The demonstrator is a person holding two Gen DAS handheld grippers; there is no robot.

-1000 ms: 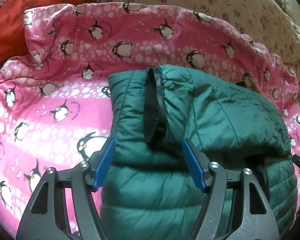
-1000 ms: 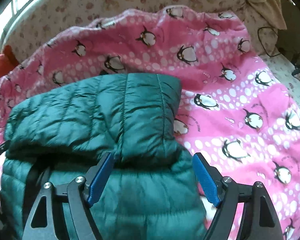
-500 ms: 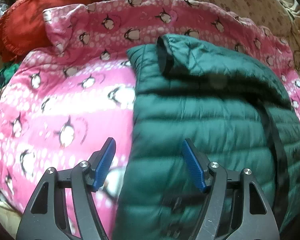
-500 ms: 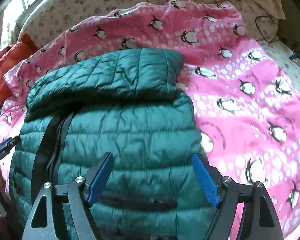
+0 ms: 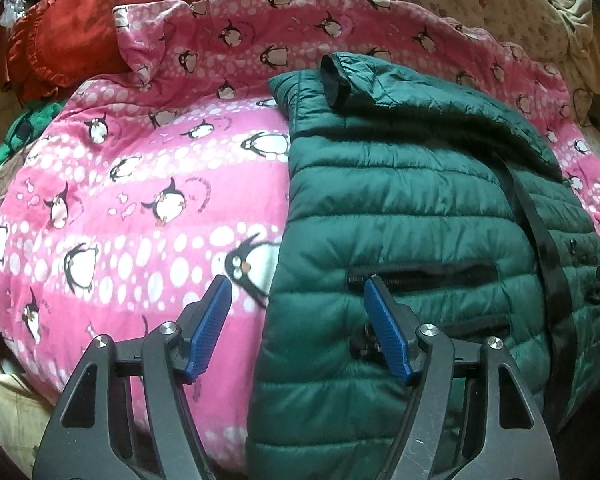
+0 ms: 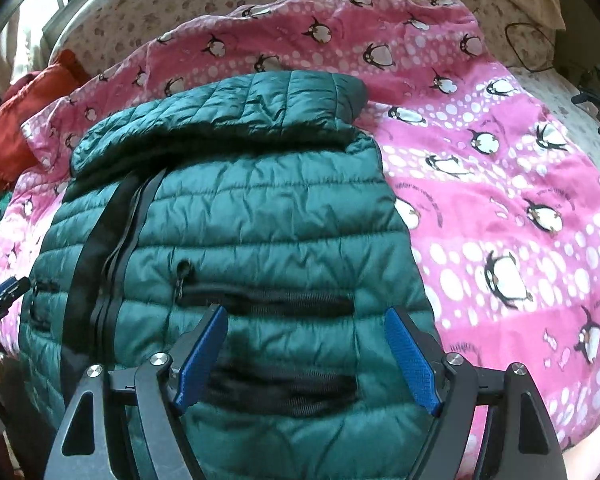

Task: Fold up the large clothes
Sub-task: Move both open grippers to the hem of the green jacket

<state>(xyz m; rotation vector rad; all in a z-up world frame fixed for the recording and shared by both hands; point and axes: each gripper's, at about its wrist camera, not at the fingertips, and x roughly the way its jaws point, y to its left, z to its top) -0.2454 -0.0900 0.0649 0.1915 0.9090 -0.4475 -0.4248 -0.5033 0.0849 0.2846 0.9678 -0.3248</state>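
Over the near hem, the left gripper (image 5: 296, 312) and right gripper (image 6: 302, 346) hang wide open, holding nothing; the green puffer jacket (image 5: 412, 216) lies lengthwise away from both on a penguin blanket (image 5: 140, 208), sleeves folded across its far end.

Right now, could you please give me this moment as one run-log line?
left hand-held gripper: open | right hand-held gripper: open | dark green quilted jacket: sleeves folded in

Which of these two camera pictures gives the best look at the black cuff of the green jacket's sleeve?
The left wrist view. There the black cuff opens toward the camera on the folded sleeve. In the right wrist view the sleeve lies across the green jacket, but the cuff is hidden.
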